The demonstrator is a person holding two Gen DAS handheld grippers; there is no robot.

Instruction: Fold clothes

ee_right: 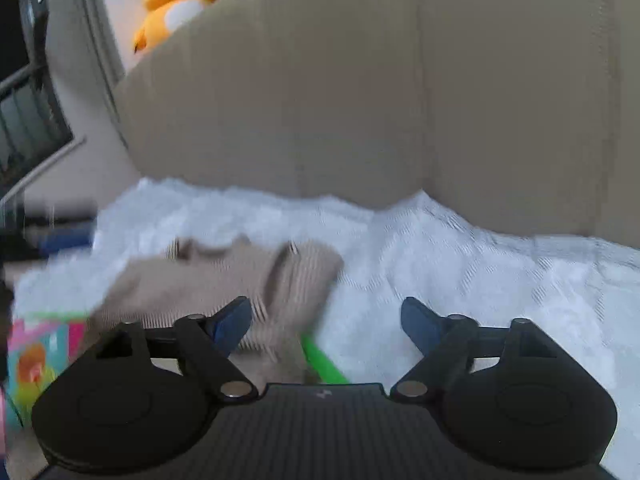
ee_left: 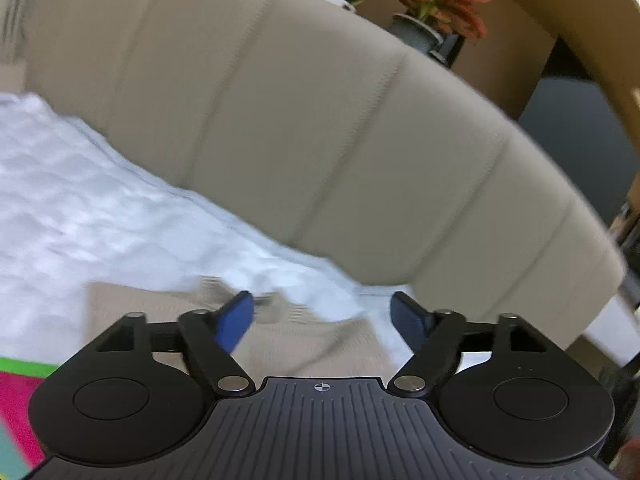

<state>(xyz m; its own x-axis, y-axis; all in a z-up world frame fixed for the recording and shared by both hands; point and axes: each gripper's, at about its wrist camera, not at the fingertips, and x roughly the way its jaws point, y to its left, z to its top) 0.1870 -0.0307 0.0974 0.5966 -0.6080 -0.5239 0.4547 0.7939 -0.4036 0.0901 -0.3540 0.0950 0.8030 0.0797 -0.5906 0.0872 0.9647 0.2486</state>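
Observation:
A beige ribbed knit garment [ee_right: 224, 280] lies crumpled on a white textured bed cover [ee_right: 480, 272], left of centre in the right wrist view. It also shows in the left wrist view [ee_left: 288, 344] as a flat beige piece just below the fingers. My left gripper [ee_left: 322, 312] is open and empty, hovering over the garment's edge. My right gripper [ee_right: 326, 320] is open and empty, its left blue fingertip [ee_right: 234, 322] over the garment. Both views are motion-blurred.
A beige padded headboard [ee_left: 320, 140] rises behind the bed cover [ee_left: 80, 208]. A colourful pink and green mat [ee_right: 44, 344] lies at the lower left. A yellow plush toy [ee_right: 168, 4] sits behind the headboard. Potted plants [ee_left: 432, 4] stand behind it.

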